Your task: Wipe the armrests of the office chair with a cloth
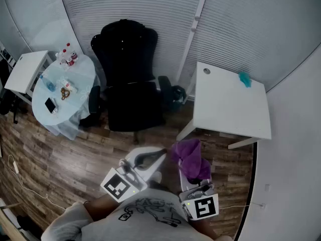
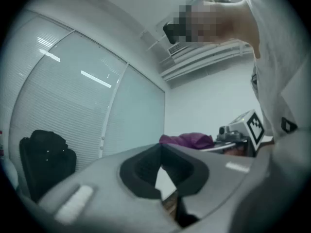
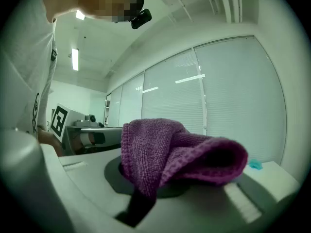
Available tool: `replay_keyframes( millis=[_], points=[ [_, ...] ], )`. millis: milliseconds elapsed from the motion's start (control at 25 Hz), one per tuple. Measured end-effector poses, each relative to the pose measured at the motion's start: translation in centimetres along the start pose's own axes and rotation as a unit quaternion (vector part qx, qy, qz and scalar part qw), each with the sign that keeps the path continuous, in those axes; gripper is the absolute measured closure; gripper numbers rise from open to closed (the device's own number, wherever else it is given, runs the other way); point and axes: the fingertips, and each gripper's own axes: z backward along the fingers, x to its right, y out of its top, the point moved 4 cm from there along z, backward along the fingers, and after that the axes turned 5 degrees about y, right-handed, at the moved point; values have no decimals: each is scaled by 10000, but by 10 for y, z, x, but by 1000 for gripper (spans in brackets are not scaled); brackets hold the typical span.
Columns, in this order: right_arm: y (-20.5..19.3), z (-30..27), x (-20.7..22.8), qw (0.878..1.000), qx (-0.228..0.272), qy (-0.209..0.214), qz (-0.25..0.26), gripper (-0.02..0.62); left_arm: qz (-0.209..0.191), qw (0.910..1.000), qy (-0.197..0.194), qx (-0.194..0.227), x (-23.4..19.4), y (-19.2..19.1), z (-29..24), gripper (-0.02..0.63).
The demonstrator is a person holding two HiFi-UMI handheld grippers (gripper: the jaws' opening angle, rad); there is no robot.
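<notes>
At far left of the head view: white side cabinet (image 1: 25, 70), top bare.

Beside it: round tabletop (image 1: 83, 79) under a pale blue cover. On it are red-capped bottles (image 1: 67, 55) at the far edge, a blue-tinted bottle (image 1: 47, 84) lying down and a phone (image 1: 50, 105) face up. The bottles' contents are too small to tell.

Centre, against the blinds: black office chair (image 1: 128, 79), seat facing the person, with one armrest (image 1: 94, 96) next to the round tabletop and the other armrest (image 1: 164, 86) on the opposite side. Both armrests are untouched.

Near foreground, centre: left gripper (image 1: 159, 154), fingers (image 2: 141, 166) clenched tip to tip with nothing between them, pointed toward the chair but well apart from it.

Just right of it: right gripper (image 1: 189, 170), fingers grasping a purple cloth (image 1: 190, 157). The cloth is bunched and drapes over the fingertips, in the air and clear of both armrests.

Right: white square tabletop (image 1: 225, 112), carrying only a small teal item (image 1: 245, 79) at its far corner.
</notes>
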Motion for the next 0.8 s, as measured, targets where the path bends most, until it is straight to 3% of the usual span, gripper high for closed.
replay_keyframes(
  millis=[800],
  points=[
    [-2, 7, 22, 9996, 103, 267, -62, 563, -34, 9999, 118, -83, 5, -6, -20, 604]
  ],
)
